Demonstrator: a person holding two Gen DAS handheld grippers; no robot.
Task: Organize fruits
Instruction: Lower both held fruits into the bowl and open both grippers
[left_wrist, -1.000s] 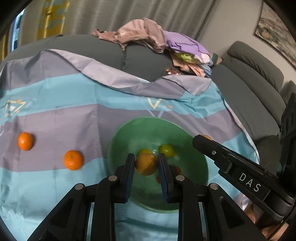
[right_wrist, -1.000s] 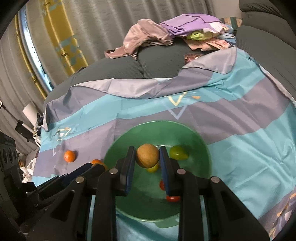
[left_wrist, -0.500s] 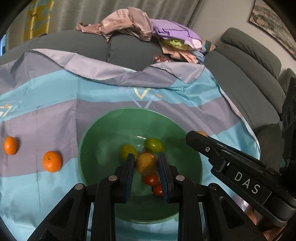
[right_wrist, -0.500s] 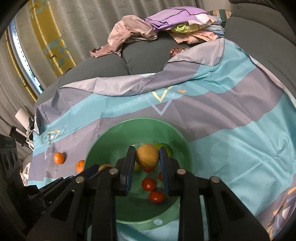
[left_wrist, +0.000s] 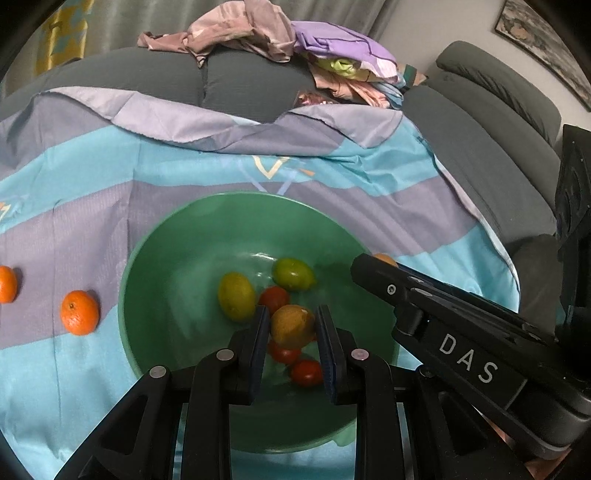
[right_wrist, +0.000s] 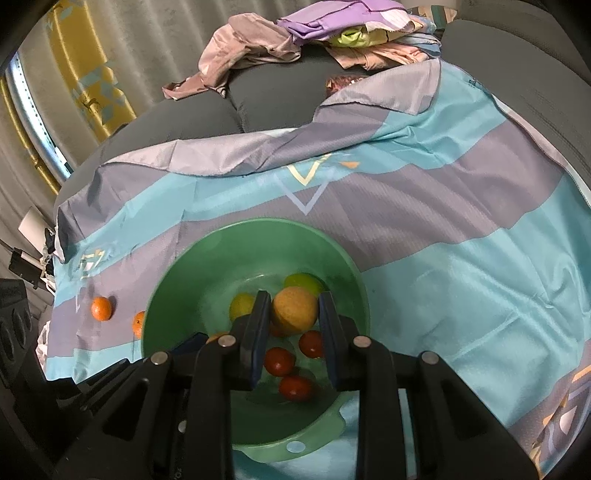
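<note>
My left gripper (left_wrist: 291, 325) is shut on a yellow-orange fruit (left_wrist: 291, 326), held over the inside of the green bowl (left_wrist: 177, 266). My right gripper (right_wrist: 293, 312) is shut on a tan-orange round fruit (right_wrist: 294, 310), also over the green bowl (right_wrist: 173, 288). In the bowl lie two yellow-green fruits (left_wrist: 236, 295) (left_wrist: 293, 273) and three small red tomatoes (right_wrist: 279, 361). Two mandarins (left_wrist: 79, 312) (left_wrist: 7, 284) sit on the cloth left of the bowl. The right gripper's black arm (left_wrist: 461, 332) crosses the left wrist view at the right.
The bowl stands on a blue and grey striped cloth (right_wrist: 461, 236) spread over a grey sofa (left_wrist: 498, 122). A heap of pink, purple and yellow clothes (left_wrist: 288, 40) lies at the back. Curtains (right_wrist: 92, 74) hang behind.
Both grippers, each still holding its fruit, have moved forward and down over the bowl. The bowl looks larger, and the tomatoes at its bottom have come into view.
</note>
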